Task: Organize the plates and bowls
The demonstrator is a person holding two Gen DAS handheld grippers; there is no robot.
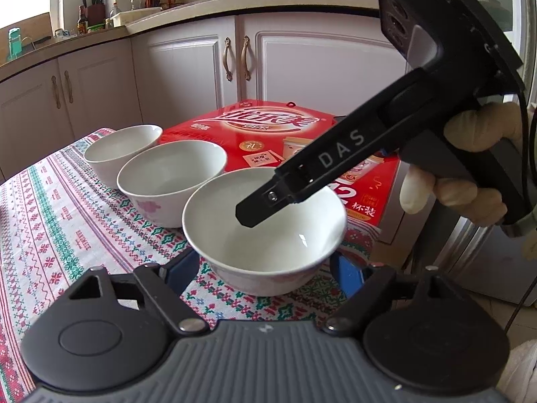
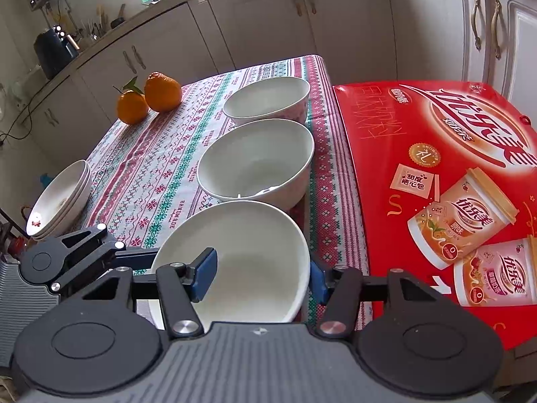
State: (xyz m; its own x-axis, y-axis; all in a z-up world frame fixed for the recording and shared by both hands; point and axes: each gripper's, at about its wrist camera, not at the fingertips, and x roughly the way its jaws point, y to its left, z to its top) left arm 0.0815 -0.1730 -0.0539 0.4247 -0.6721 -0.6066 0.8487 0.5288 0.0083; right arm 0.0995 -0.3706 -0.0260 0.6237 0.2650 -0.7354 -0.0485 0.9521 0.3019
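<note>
The right gripper (image 2: 263, 273) is clamped on the nearest bowl (image 2: 248, 262), one pad inside the rim, one outside. The left gripper (image 1: 265, 273) straddles that bowl half-open, pads beside its walls; two more bowls (image 2: 258, 163) line up ahead.

Patterned tablecloth (image 2: 161, 168) carries three white bowls (image 2: 258, 161), stacked plates (image 2: 60, 198), two oranges (image 2: 151, 97).

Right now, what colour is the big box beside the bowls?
Red box with white lettering and cup pictures; right wrist view shows it best.
</note>
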